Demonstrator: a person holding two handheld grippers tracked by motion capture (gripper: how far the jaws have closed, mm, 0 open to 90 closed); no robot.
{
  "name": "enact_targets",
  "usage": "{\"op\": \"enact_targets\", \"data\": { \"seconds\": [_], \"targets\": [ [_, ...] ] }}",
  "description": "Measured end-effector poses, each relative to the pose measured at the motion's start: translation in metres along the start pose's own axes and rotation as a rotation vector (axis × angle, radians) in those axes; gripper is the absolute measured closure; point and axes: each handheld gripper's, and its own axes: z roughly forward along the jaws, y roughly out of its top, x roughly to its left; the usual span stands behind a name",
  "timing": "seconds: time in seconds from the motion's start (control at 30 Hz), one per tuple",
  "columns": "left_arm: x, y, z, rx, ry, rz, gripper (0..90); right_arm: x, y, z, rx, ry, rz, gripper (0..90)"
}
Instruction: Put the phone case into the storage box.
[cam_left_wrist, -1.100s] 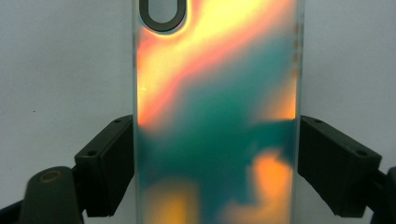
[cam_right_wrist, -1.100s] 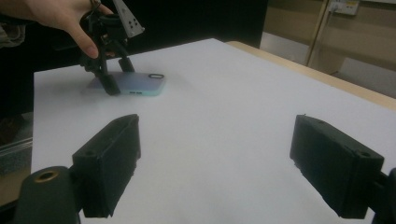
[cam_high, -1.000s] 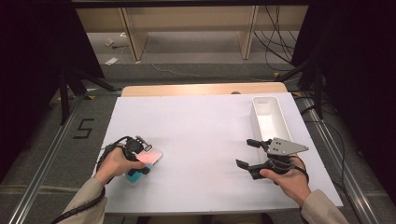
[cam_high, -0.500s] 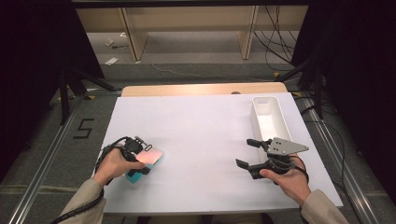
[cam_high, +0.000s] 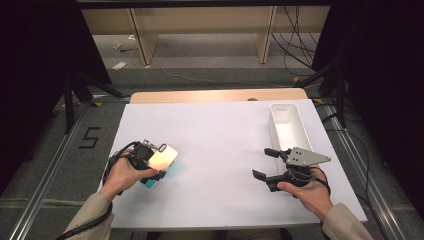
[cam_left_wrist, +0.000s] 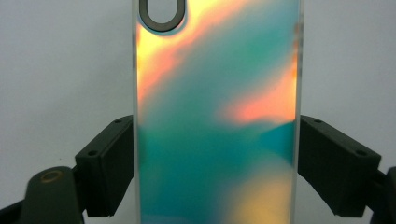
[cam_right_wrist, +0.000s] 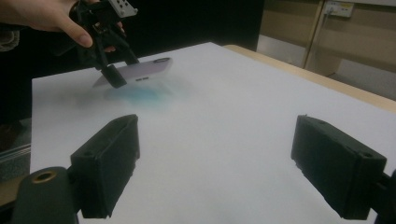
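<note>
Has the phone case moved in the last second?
No. The phone case sits at the same spot relative to the white tray, held by the left gripper.

Left gripper view: the iridescent phone case (cam_left_wrist: 217, 116) is cut off by the top and bottom edges, and its colours are blurred. High view: the person's left hand (cam_high: 125, 172) covers most of the left gripper (cam_high: 150, 162), hiding its jaws. Right gripper view: the far case (cam_right_wrist: 140, 71) appears soft, its underside unseen.

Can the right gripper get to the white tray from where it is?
Probably yes. The right gripper hangs open just beside the white tray, and bare table lies between them, so the way looks free.
</note>
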Motion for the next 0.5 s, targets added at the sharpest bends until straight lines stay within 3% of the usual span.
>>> {"op": "enact_targets", "data": {
  "seconds": [0.5],
  "targets": [
    [-0.0062,0.0044,-0.0062,-0.206,0.012,-0.007,17.0,0.0015,0.0012,0.0010,-0.005,-0.012,-0.001,15.5]
  ]
}}
